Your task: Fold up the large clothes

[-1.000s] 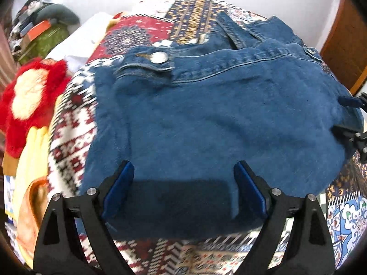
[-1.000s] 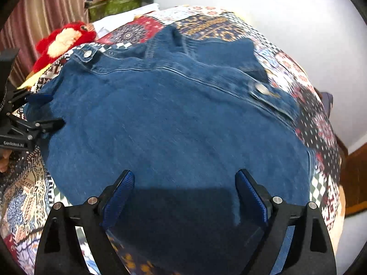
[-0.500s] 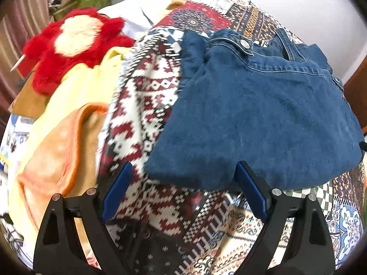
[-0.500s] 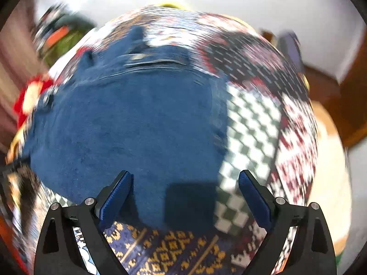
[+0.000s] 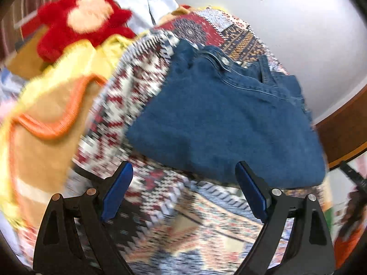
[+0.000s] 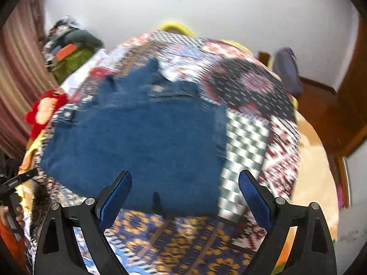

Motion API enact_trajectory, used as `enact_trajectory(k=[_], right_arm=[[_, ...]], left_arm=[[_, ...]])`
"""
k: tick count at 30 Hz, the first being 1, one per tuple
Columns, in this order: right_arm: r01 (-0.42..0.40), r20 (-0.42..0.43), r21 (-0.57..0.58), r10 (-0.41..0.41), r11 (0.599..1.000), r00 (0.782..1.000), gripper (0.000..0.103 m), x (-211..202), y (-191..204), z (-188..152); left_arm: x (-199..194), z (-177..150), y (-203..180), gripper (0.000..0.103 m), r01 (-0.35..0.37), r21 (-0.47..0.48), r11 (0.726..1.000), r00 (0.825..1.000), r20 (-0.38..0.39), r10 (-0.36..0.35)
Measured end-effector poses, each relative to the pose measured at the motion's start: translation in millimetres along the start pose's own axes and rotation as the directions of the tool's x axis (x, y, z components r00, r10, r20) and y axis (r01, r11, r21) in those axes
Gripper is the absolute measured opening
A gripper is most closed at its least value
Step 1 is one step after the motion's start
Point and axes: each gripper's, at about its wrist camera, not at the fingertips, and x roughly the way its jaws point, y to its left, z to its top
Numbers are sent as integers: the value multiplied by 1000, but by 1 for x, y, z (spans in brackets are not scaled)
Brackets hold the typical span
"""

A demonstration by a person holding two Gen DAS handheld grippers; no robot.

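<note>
A folded blue denim garment (image 5: 224,119) lies flat on the patterned patchwork bedspread (image 5: 128,105), its metal button and waistband toward the far side. My left gripper (image 5: 183,190) hangs open over the bedspread just short of the denim's near edge, nothing between its blue pads. In the right wrist view the same denim garment (image 6: 142,137) fills the middle. My right gripper (image 6: 185,194) is open above its near edge, holding nothing. The left gripper (image 6: 16,181) shows at that view's left edge, in a hand.
A yellow and orange garment (image 5: 45,123) lies heaped left of the denim, with a red plush toy (image 5: 82,25) and white cloth (image 5: 146,6) behind it. Piled bags (image 6: 68,52) stand by a striped curtain. A wooden door (image 6: 351,105) and white wall bound the bed.
Both grippers have pulled back off the denim toward its near edge and risen. The left view swung left, bringing the yellow garment and plush toy into sight. The denim has not moved.
</note>
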Motion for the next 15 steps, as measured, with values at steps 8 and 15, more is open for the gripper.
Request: enact_trajectory(k=[8,15], right_arm=[[-94,-97,-91,85,991,992,93,53,57,-2],[-31,-113,-211,7,977,994,98,92,76,-19]], left_arm=[[55,-15,1,91,176,-171,969,972,-124,-199],[85,-4,6,91,408,-312,858,897,-36,-440]])
